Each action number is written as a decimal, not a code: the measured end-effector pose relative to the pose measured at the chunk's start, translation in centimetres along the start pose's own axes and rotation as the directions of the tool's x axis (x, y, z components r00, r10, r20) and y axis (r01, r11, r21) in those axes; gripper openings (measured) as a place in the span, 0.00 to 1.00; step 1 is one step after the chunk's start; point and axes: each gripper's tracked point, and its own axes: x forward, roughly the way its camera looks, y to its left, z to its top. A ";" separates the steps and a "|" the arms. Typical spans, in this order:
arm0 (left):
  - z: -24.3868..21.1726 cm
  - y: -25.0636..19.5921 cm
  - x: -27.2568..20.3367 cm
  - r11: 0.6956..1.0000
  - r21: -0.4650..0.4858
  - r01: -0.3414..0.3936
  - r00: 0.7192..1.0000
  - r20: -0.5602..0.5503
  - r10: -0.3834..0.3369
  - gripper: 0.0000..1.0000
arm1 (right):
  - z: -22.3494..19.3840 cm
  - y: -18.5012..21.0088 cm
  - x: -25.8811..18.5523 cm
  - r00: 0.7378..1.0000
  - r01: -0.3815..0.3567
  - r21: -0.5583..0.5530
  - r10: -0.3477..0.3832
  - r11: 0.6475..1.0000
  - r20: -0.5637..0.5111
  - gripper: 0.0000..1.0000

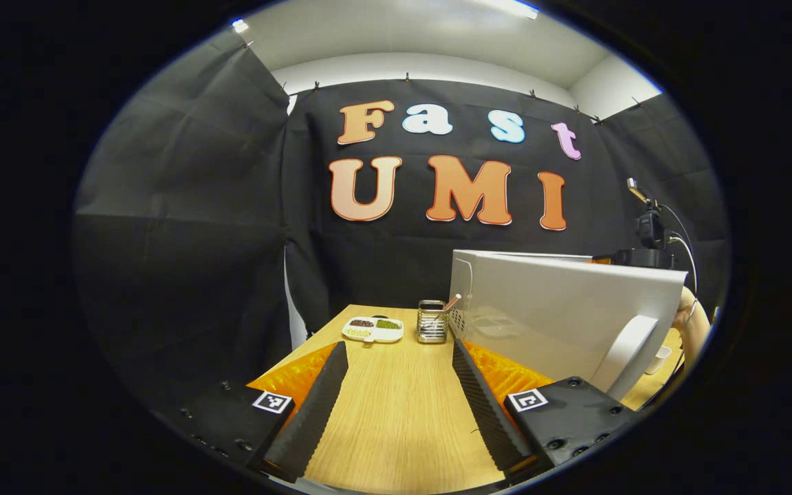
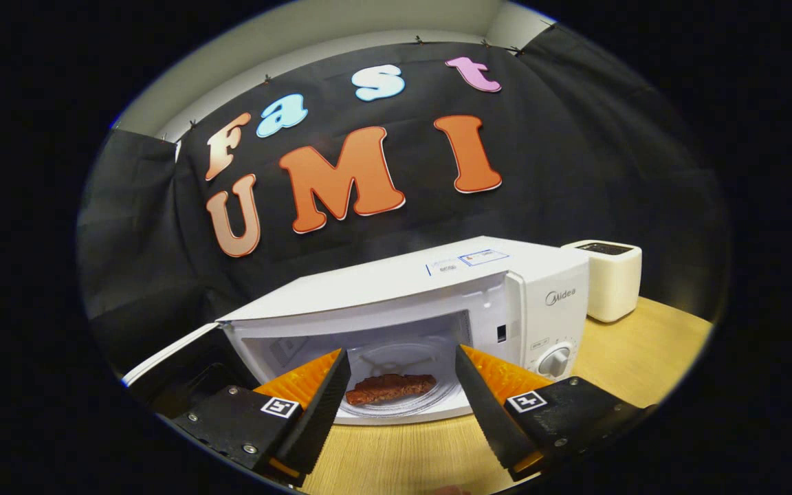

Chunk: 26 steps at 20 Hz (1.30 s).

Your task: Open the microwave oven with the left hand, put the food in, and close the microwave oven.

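Microwave oven (image 2: 437, 302), a boxy white appliance with smooth panels, stands on the wooden table (image 2: 630, 350) with its door (image 2: 162, 357) swung wide to the left, as the right gripper view shows it. Inside, on the round glass turntable (image 2: 396, 402), lies the food (image 2: 390, 387), a flat, rough-surfaced brown piece, well inside the cavity's front edge. The right gripper (image 2: 403, 405) hangs just before the opening with its fingers spread apart and holding nothing; their inner faces are ribbed. Right of the cavity sits the control panel with a round knob (image 2: 555, 361), and farther right a small cream toaster (image 2: 606, 278) with rounded corners stands apart from the oven, bare table around it.

In the left gripper view, the left gripper (image 1: 399, 405) also has its ribbed fingers parted and empty, over a long bare run of light, grained tabletop (image 1: 396, 426). At the table's far end lies a white sectioned dish (image 1: 373, 330) with dark, green and pale fillings, and just right of it a small metal wire holder (image 1: 432, 322). Further right the open door's smooth white outer face (image 1: 561, 323) stands upright, near the right finger, its curved handle (image 1: 626, 354) close to the gripper's body. Past the door's edge part of a person's arm (image 1: 693, 330) shows.
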 end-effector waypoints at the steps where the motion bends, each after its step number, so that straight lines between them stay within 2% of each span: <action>1: 0.2 -0.4 -0.2 1.000 0.003 0.002 1.000 0.003 -0.002 0.98 | 0.8 -0.4 -1.1 1.000 -0.011 -0.004 0.011 1.000 0.009 0.94; 4: 0.1 -1.8 -0.4 1.000 0.009 0.028 1.000 -0.005 -0.028 0.98 | 3.4 -2.5 -4.7 0.998 -0.015 -0.034 0.016 0.999 0.056 0.94; 8: -0.7 -5.1 -0.4 0.993 -0.007 0.114 0.992 -0.054 -0.114 1.00 | 6.1 -5.4 -8.8 0.994 0.006 -0.075 0.002 0.997 0.112 0.94; 11: -1.5 -7.2 0.0 0.988 -0.023 0.155 0.985 -0.073 -0.156 0.39 | 7.6 -8.1 -11.4 0.989 0.034 -0.093 -0.020 0.995 0.144 0.94; 12: -1.9 -8.4 0.1 0.983 -0.030 0.181 0.979 -0.086 -0.183 0.36 | 8.0 -8.9 -12.1 0.988 0.044 -0.097 -0.028 0.994 0.155 0.94; 14: -2.0 -8.9 0.8 0.985 -0.025 0.170 0.983 -0.070 -0.171 0.36 | 8.5 -10.3 -13.3 0.985 0.054 -0.099 -0.037 0.994 0.171 0.94; 15: -2.1 -9.9 0.6 0.981 -0.041 0.192 0.977 -0.087 -0.195 0.07 | 8.6 -11.0 -13.9 0.984 0.057 -0.093 -0.040 0.994 0.172 0.94; 18: -2.6 -12.6 0.9 0.970 -0.071 0.233 0.966 -0.098 -0.239 0.03 | 8.8 -13.1 -15.1 0.982 0.068 -0.078 -0.053 0.995 0.179 0.94; 26: -2.1 -21.1 2.9 0.937 -0.046 0.347 0.932 -0.095 -0.350 0.05 | 8.6 -19.3 -17.4 0.975 0.145 -0.050 -0.133 0.988 0.179 0.94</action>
